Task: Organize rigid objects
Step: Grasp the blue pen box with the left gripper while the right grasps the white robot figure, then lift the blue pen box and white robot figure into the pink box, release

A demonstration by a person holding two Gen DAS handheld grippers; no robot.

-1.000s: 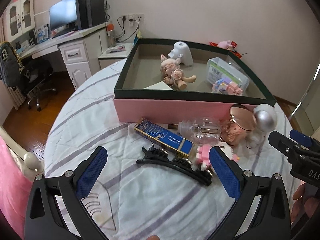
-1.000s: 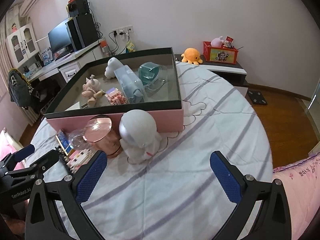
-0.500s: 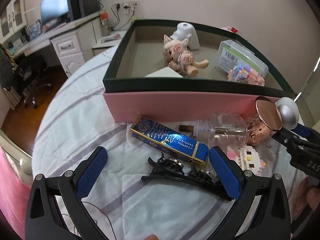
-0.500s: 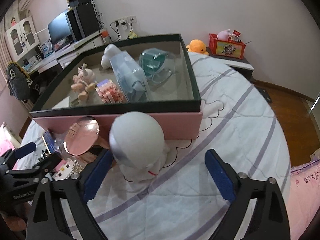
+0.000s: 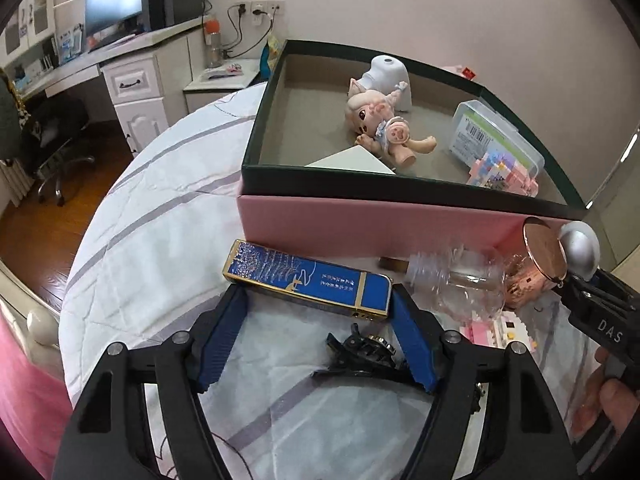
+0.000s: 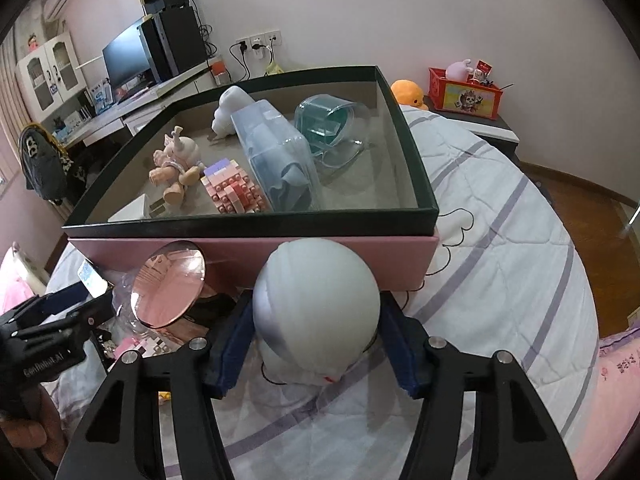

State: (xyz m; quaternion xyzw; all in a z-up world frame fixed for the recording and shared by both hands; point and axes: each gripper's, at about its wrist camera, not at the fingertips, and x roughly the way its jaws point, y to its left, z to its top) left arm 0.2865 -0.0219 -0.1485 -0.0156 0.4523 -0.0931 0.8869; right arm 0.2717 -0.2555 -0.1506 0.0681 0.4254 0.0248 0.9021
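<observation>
Both grippers lower and closer to objects than a second ago, jaws just been closing. Left gripper (image 5: 318,308) jaws narrowed around long blue-and-gold rectangular box (image 5: 308,282), pads at its two ends; contact not certain. Black hair claw clip (image 5: 362,354) lies between the arms. Right gripper (image 6: 316,344) jaws close against white-and-silver round-headed figurine (image 6: 316,302), standing on striped white bedcover (image 6: 500,248) just before pink box with dark green rim (image 6: 424,184).
</observation>
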